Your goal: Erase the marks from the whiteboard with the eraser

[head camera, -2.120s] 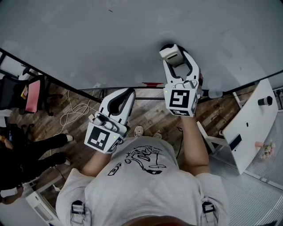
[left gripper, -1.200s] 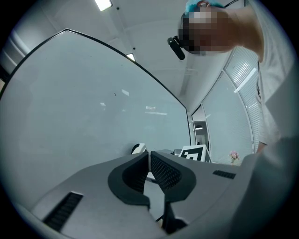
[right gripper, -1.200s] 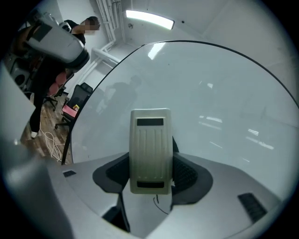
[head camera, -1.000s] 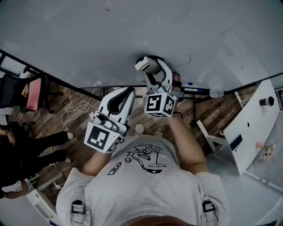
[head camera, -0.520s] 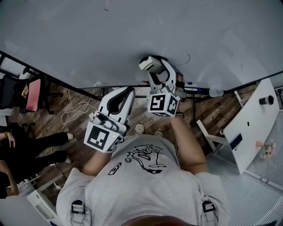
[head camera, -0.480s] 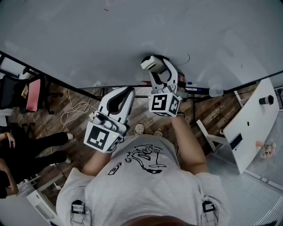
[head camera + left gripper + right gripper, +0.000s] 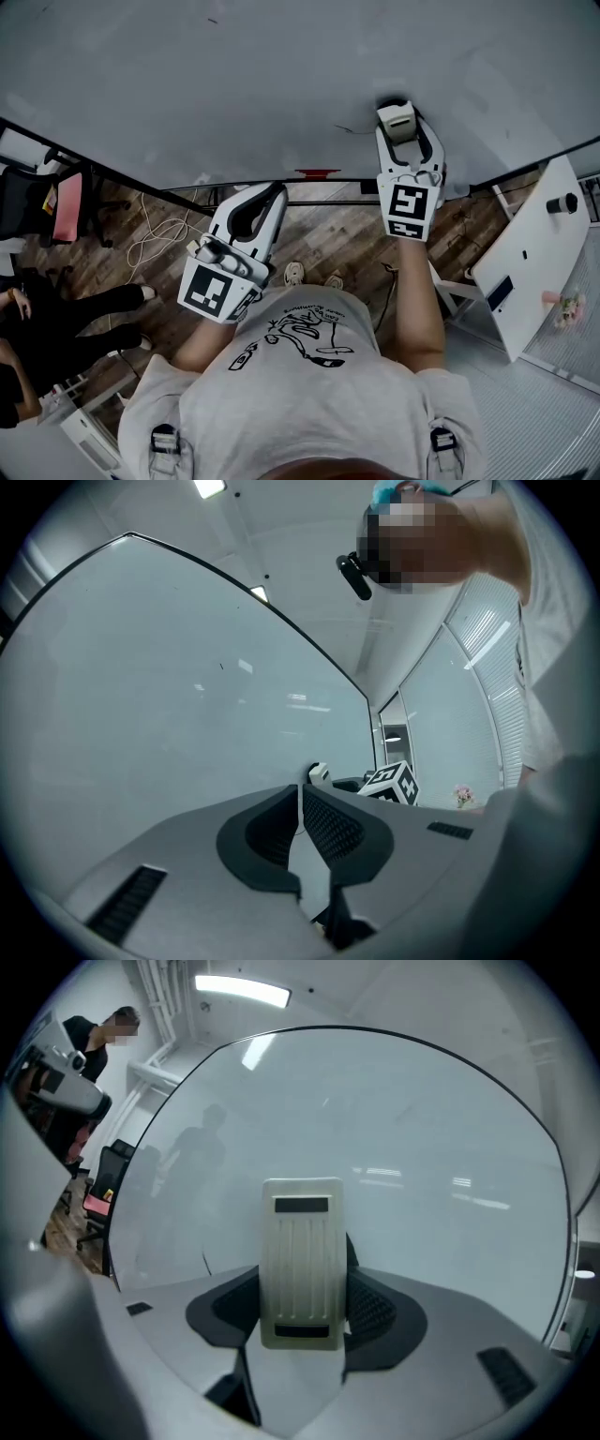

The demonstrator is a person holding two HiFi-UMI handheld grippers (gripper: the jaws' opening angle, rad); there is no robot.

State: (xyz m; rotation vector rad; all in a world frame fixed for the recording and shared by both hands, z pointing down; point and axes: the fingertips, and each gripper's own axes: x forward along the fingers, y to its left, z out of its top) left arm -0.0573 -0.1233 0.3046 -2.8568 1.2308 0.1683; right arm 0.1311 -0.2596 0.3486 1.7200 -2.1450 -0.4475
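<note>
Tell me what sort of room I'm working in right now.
Probably an office or meeting room: a large whiteboard, where the right gripper holds the eraser, a black office chair on wood-look flooring, and a white desk.

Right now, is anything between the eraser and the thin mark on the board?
Nothing visible. The eraser, clamped in the right gripper, is at the whiteboard, and the mark lies just to its left across bare board.
</note>
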